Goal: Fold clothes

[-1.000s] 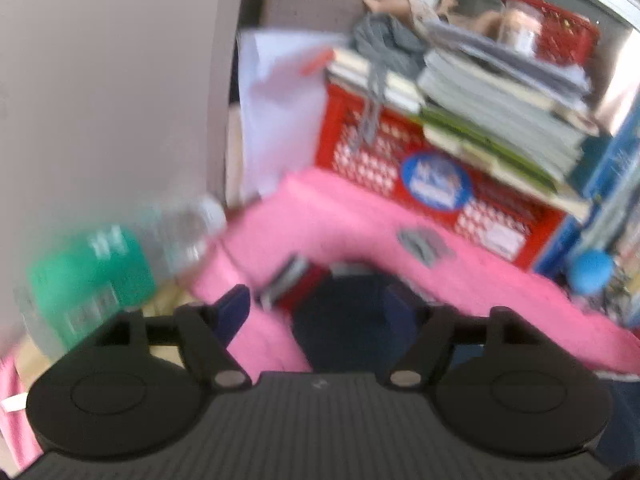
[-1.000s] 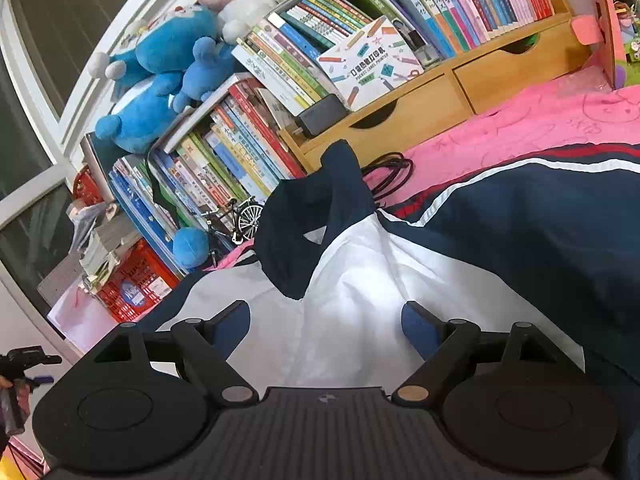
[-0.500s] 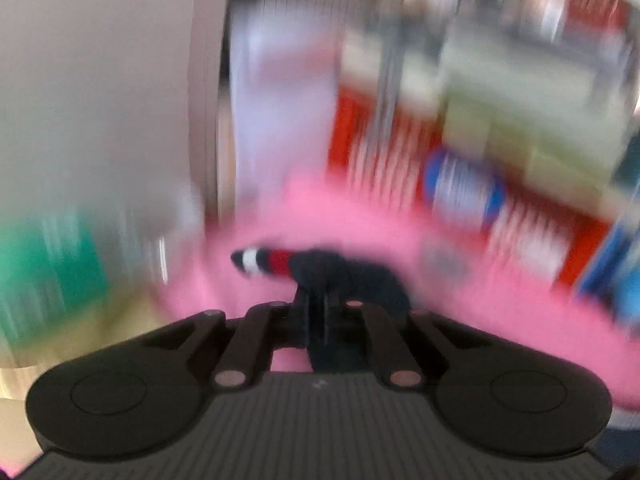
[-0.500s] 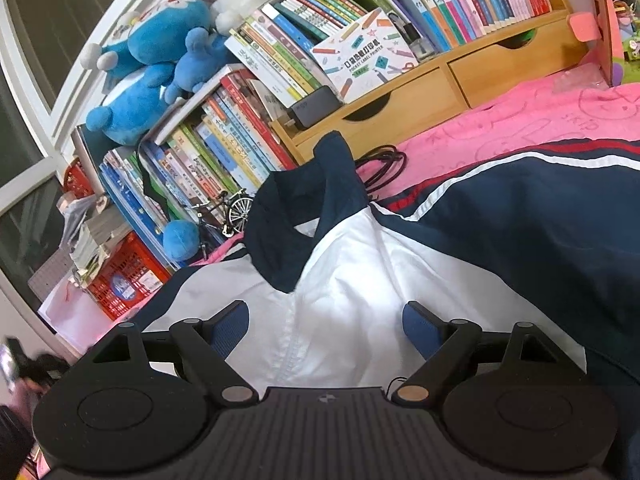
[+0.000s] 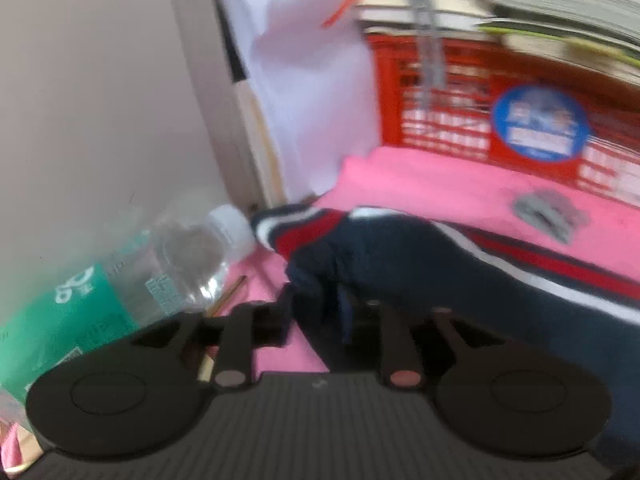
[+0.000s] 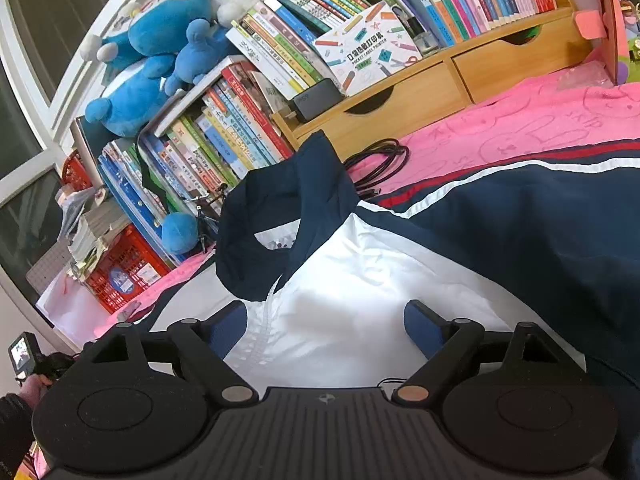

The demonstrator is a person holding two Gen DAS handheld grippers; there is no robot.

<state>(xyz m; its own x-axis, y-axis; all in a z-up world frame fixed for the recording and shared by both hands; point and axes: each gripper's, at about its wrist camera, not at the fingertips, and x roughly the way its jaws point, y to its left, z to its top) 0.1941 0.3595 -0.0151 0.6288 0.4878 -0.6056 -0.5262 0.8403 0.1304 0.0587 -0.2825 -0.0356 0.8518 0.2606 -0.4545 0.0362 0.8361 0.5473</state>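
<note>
A navy, white and red jacket lies spread on the pink bed cover (image 5: 420, 184). Its sleeve (image 5: 440, 256) runs left to a striped cuff (image 5: 304, 228) at the cover's edge. My left gripper (image 5: 320, 312) sits low just behind the cuff. Its jaws are opening, and a fold of dark sleeve cloth stands between them without being pinched. In the right wrist view the jacket's white front (image 6: 360, 280) and navy collar (image 6: 280, 208) face up. My right gripper (image 6: 324, 316) hovers open over the white front, holding nothing.
A water bottle (image 5: 120, 280) with a green label and a pencil (image 5: 224, 300) lie left of the cuff by the wall. A red crate (image 5: 460, 120) under stacked books stands behind. Bookshelves (image 6: 240, 128), wooden drawers (image 6: 440, 92), a black cable (image 6: 380, 160) and blue plush toys (image 6: 152, 60) border the bed.
The left gripper closed on the sleeve near the cuff, then parted its jaws again while sinking closer to the cloth. The right gripper has kept still and open.
</note>
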